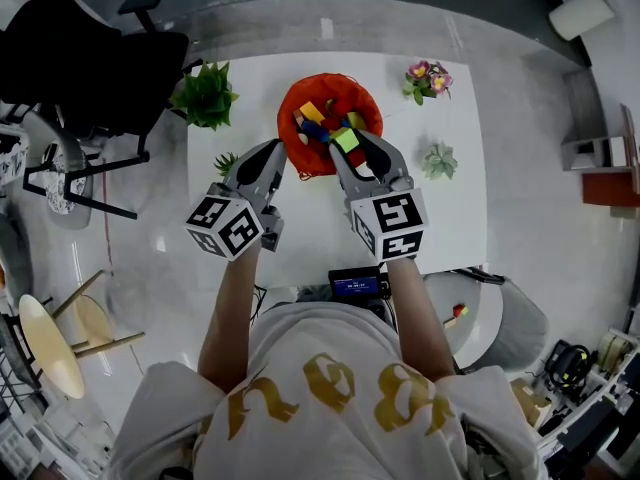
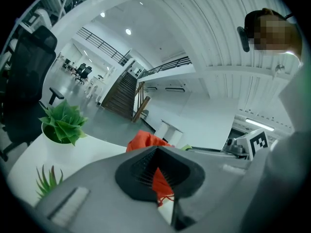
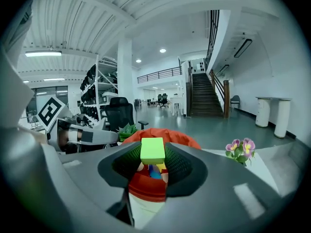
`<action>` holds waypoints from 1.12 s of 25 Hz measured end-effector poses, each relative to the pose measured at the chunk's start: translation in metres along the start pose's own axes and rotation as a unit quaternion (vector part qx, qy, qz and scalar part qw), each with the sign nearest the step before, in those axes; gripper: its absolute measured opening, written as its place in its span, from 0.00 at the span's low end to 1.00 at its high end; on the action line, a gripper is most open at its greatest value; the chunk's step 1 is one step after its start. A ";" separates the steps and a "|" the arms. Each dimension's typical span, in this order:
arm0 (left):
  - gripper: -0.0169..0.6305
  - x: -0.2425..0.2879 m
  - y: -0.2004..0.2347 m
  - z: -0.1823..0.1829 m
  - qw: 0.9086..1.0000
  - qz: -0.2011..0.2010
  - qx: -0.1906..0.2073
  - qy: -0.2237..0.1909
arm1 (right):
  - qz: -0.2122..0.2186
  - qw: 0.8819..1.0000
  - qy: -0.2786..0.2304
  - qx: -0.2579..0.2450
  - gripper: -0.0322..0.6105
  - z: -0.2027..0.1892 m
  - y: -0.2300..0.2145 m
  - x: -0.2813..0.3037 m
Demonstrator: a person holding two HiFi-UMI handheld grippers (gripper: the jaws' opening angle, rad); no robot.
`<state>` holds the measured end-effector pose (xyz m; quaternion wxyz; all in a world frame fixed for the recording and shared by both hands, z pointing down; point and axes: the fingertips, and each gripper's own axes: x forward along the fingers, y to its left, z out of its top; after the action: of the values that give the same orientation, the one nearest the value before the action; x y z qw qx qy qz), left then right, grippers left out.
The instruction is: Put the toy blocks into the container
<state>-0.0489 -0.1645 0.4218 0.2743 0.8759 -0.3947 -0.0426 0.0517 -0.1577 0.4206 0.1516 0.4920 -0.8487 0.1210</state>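
A lime-green toy block (image 1: 346, 140) is clamped between the jaws of the right gripper (image 1: 347, 145) and is held in the air over the near part of the container (image 1: 290, 108). In the right gripper view the block (image 3: 152, 151) is seen as a flat-faced, square-edged piece, plain and bright, gripped at its two sides with its upper face left clear. It is judged to be held this way so that it can simply be let fall once it is fully above the opening.

The container is a soft, red-orange, bowl-shaped bag standing on the white table (image 1: 450, 218), and several other blocks (image 1: 315, 123) in yellow, blue and green are already lying inside it. Its near left rim is met by the left gripper (image 1: 277, 155), whose jaws are closed. In the left gripper view a strip of the orange fabric (image 2: 159, 181) is seen pinched between them. The rim is probably gripped so that the limp wall is steadied and the mouth kept wide.

A leafy potted plant (image 1: 205, 95) is set at the table's far left corner, a small pot of flowers (image 1: 428, 78) at the far right, well apart from the work.
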 end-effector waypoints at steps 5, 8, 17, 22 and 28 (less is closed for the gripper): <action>0.03 0.002 0.004 -0.001 1.000 0.004 -0.001 0.000 | -0.001 1.000 0.014 -0.016 0.32 -0.003 0.000 0.006; 0.03 0.002 0.006 -0.001 1.000 0.006 -0.004 -0.001 | 0.003 1.000 0.018 -0.017 0.32 -0.004 0.001 0.007; 0.03 0.000 0.005 -0.003 1.000 0.007 -0.005 -0.001 | 0.009 1.000 0.016 -0.023 0.32 -0.006 0.004 0.007; 0.03 -0.004 0.001 -0.001 1.000 0.009 0.001 -0.002 | -0.001 1.000 0.015 -0.024 0.27 -0.006 0.002 0.002; 0.03 -0.014 -0.004 0.000 1.000 0.012 0.011 -0.002 | -0.019 1.000 -0.001 -0.017 0.18 -0.003 0.004 -0.009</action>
<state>-0.0554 -0.1524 0.4178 0.2643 0.8740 -0.4060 -0.0368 0.0529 -0.1475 0.4202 0.1614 0.5055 -0.8412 0.1035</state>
